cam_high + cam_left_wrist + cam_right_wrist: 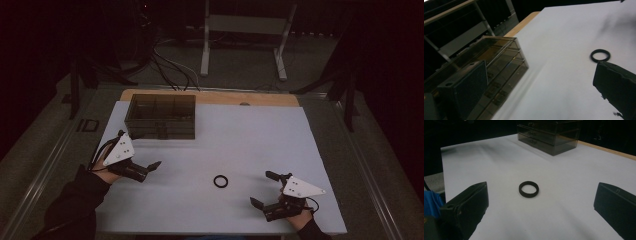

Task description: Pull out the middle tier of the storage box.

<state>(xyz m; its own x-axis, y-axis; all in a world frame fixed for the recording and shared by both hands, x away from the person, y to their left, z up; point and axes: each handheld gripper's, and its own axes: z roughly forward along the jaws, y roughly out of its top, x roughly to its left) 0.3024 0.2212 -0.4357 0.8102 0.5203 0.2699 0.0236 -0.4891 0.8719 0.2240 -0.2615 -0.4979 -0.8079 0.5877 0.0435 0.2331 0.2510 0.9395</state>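
A small black ring [220,181] lies flat on the white table cover [240,140], front of centre. My right gripper [264,188] is open at the front right, its jaws pointing left at the ring from a short distance. In the right gripper view the ring [529,189] sits ahead between the spread jaws of that gripper [543,187], untouched. My left gripper [145,150] is open at the left, just in front of a smoky clear drawer box [160,116]. In the left gripper view, this gripper [539,67] has the box [499,57] at its left jaw and the ring [600,55] beyond its right jaw.
The drawer box [549,137] stands at the back left of the cover. A wooden table edge [210,96] runs behind it. On the floor beyond are a metal stand [245,25] and loose cables [170,65]. A dark sleeve [75,205] enters at the bottom left.
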